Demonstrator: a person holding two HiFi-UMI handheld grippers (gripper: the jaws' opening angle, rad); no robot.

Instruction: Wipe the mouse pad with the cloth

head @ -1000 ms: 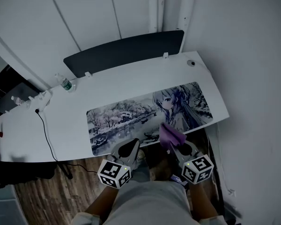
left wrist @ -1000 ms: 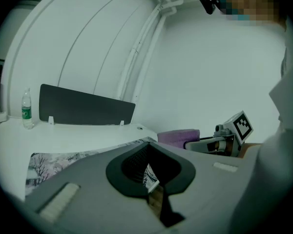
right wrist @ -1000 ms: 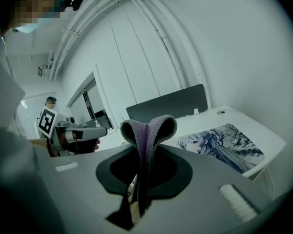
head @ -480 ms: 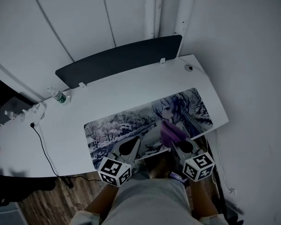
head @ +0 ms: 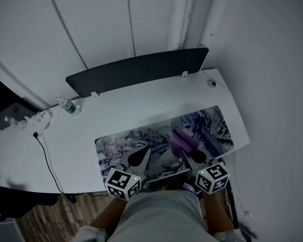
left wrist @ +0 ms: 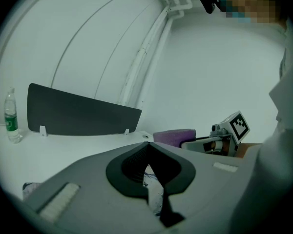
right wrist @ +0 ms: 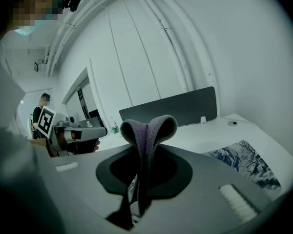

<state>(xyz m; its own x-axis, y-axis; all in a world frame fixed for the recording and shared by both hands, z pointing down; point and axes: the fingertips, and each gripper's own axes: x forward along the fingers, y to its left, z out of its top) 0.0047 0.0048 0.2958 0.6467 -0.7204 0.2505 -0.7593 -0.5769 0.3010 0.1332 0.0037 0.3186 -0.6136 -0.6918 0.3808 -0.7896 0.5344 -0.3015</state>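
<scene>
The right hand-held gripper [head: 188, 154] is clamped on the purple cloth [head: 181, 140], over the right half of the pad [head: 122, 144] on the tabletop [head: 116, 110]. The left hand-held gripper [head: 146, 150], jaws together and empty, is over the pad's near edge.

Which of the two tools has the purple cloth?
The right tool: its jaws pinch the folded purple cloth. The left tool is shut on nothing.

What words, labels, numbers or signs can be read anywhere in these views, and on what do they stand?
None can be read.
Clear plastic bottle: green label, print too small to read.
Illustrated rectangular mouse pad: artwork only, no lettering visible.
Black-and-white marker cubes, left and right: square patterns, no words.
Folded purple cloth: plain.
</scene>
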